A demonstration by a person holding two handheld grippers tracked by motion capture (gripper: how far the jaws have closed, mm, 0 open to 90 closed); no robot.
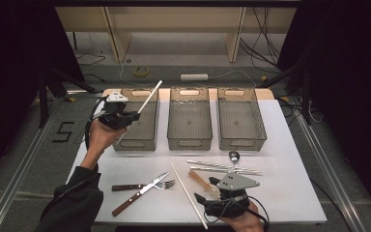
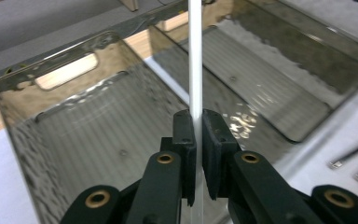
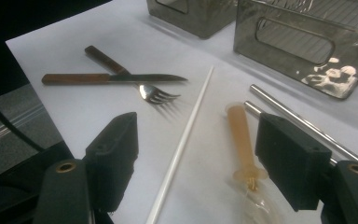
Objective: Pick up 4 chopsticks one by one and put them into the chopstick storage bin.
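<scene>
High view had your left gripper clamped on the white stick, held above the left bin. Gripped so low, it could have pivoted and missed that bin. Your right gripper stood wide, empty.

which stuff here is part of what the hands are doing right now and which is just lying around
In the job:
- left gripper, shut on a white stick
- left bin beneath it
- right gripper, open over a second white stick and an amber plastic spoon

Lying about:
- knife and fork, crossed
- metal straws
- metal spoon
- middle bin, right bin
</scene>
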